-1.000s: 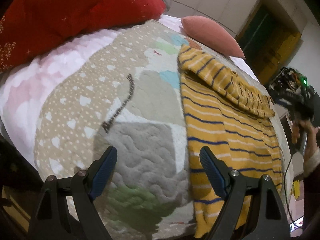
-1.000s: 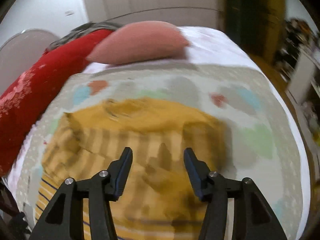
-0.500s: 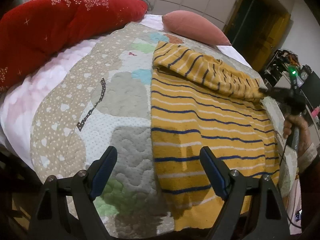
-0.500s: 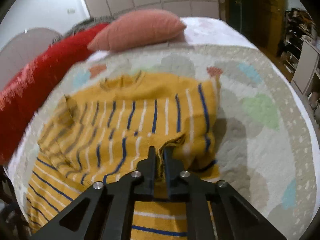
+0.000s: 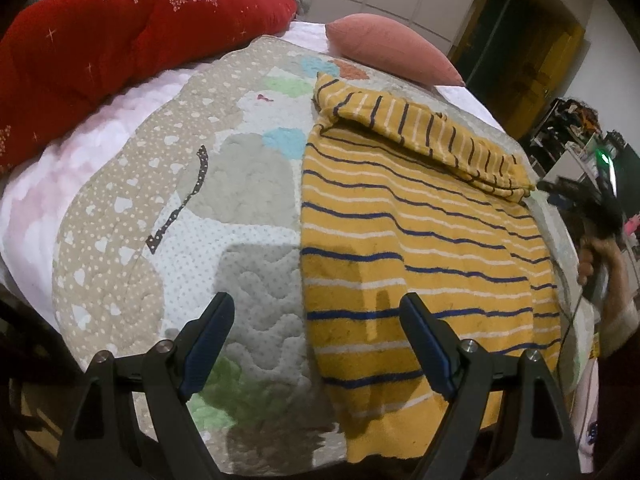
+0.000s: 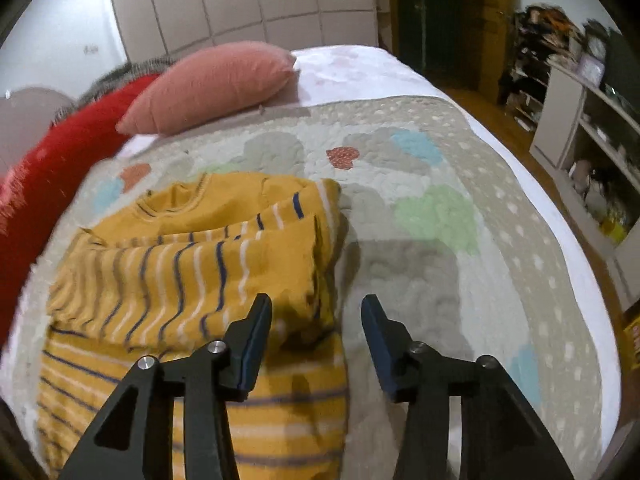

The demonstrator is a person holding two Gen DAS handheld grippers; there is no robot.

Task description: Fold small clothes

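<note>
A yellow sweater (image 5: 424, 248) with blue and white stripes lies flat on a patchwork quilt (image 5: 240, 216). Its sleeve (image 5: 424, 132) is folded across the chest. My left gripper (image 5: 316, 336) is open and empty, hovering over the sweater's near left edge. In the right wrist view the sweater (image 6: 188, 264) lies left of centre with the folded sleeve on top. My right gripper (image 6: 316, 332) is open and empty, just above the sleeve's cuff end at the sweater's right edge. The right gripper also shows in the left wrist view (image 5: 592, 204), held by a hand.
A red cushion (image 5: 120, 28) and a pink pillow (image 5: 392, 48) lie at the head of the bed. White bedding (image 6: 360, 72) surrounds the quilt. Shelves with clutter (image 6: 584, 120) stand to the right of the bed.
My right gripper closed on the sleeve cuff half a second ago and has now opened, leaving the sleeve folded across the sweater. My left gripper shifted slightly right over the sweater's edge.
</note>
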